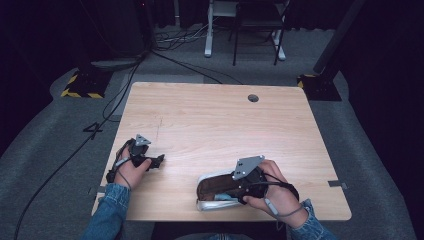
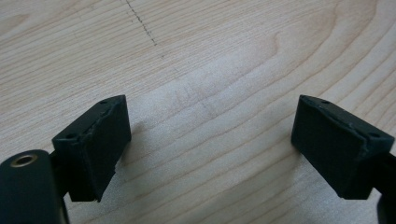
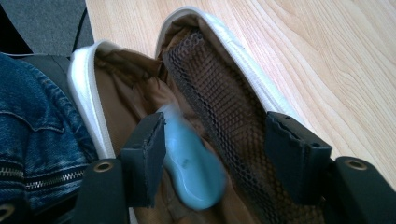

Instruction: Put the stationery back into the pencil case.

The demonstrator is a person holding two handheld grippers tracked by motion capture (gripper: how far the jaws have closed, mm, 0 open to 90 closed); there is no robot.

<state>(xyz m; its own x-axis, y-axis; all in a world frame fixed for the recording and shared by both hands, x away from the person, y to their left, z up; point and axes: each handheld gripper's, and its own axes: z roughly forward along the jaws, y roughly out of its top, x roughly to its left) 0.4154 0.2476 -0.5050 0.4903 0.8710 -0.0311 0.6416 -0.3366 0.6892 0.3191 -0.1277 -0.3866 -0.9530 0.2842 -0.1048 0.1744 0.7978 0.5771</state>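
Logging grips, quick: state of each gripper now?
Left gripper: open, empty, above the table.
Right gripper: open inside the pouch; blue object between jaws, not pinched.

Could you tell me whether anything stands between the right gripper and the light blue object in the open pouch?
Nothing visible does. The right gripper is open over the pouch, and the light blue object lies between its jaws, beside the mesh pocket.
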